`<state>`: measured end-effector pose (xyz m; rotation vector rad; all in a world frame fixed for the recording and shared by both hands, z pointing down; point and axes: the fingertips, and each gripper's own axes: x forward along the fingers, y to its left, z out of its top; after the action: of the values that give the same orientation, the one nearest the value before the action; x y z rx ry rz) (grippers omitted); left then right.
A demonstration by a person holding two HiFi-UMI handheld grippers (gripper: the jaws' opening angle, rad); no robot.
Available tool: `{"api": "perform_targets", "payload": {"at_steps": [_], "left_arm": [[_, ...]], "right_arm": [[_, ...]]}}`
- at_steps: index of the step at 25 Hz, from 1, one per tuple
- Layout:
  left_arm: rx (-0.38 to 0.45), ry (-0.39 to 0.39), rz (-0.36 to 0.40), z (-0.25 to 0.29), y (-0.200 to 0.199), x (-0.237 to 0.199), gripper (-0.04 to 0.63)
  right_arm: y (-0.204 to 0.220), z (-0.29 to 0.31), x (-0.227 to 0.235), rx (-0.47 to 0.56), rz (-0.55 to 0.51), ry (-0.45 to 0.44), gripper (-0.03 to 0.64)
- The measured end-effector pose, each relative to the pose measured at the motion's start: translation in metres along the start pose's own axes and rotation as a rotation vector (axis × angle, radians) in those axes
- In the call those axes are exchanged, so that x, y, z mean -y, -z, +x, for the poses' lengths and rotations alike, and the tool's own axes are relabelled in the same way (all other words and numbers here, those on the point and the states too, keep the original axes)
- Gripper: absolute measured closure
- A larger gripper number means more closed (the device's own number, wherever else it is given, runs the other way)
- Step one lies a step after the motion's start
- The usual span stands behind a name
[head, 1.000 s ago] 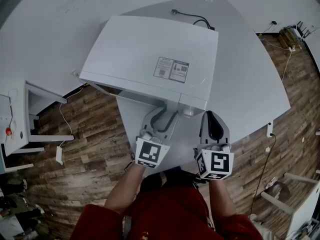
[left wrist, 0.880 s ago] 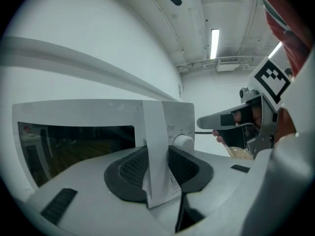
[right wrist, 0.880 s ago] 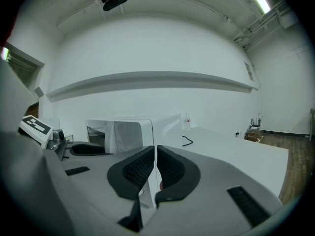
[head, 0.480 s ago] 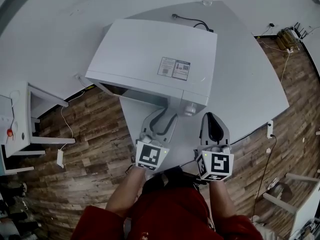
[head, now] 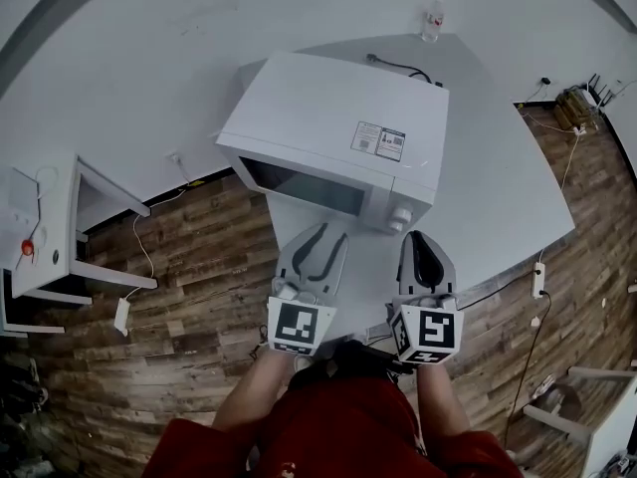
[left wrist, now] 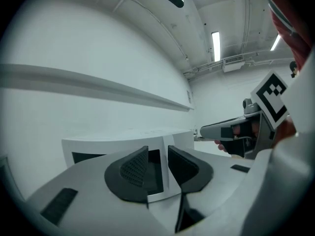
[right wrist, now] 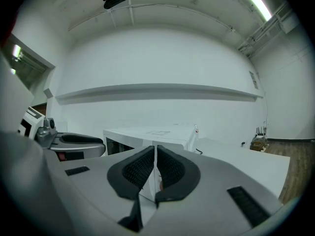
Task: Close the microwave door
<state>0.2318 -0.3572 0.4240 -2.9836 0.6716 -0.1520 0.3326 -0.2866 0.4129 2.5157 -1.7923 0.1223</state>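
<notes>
The white microwave (head: 338,118) stands on the white table (head: 498,177). Its door with the dark window (head: 304,185) lies flush with the front, beside the knob panel (head: 401,217). My left gripper (head: 328,235) hovers a little in front of the door, its jaws open with nothing between them. My right gripper (head: 426,239) is level below the knob panel, its jaws shut and empty. In the left gripper view the microwave (left wrist: 113,144) shows behind the open gripper (left wrist: 157,154). The right gripper view shows the shut gripper (right wrist: 155,154) before the microwave (right wrist: 157,132).
A small bottle (head: 432,18) stands at the table's far edge and a black cable (head: 403,66) runs behind the microwave. A white cart (head: 60,227) stands at the left on the wood floor (head: 189,297). A power strip (head: 538,279) hangs at the table's right edge.
Both grippers have drawn back from the microwave's front towards the person. The head view has tilted, so the door's front face now shows.
</notes>
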Motion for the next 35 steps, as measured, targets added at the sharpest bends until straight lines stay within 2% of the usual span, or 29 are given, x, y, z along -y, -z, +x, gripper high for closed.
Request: {"api": "perform_targets", "payload": {"at_steps": [9, 13, 20, 27, 35], "left_arm": [[0.169, -0.082, -0.025, -0.068, -0.064, -0.026, 0.460], [0.186, -0.115, -0.039, -0.091, -0.077, -0.038, 0.494], [0.185, -0.152, -0.021, -0.123, -0.084, -0.054, 0.560], [0.183, -0.185, -0.034, -0.140, -0.082, -0.066, 0.568], [0.190, -0.194, -0.040, -0.149, -0.080, -0.072, 0.568]], "right_arm": [[-0.045, -0.018, -0.061, 0.097, -0.027, -0.075, 0.580], [-0.058, -0.023, -0.086, 0.129, -0.042, -0.106, 0.580], [-0.072, -0.034, -0.108, 0.151, -0.083, -0.115, 0.580], [-0.080, -0.037, -0.141, 0.163, -0.112, -0.172, 0.580], [-0.080, -0.040, -0.150, 0.166, -0.106, -0.181, 0.580]]}}
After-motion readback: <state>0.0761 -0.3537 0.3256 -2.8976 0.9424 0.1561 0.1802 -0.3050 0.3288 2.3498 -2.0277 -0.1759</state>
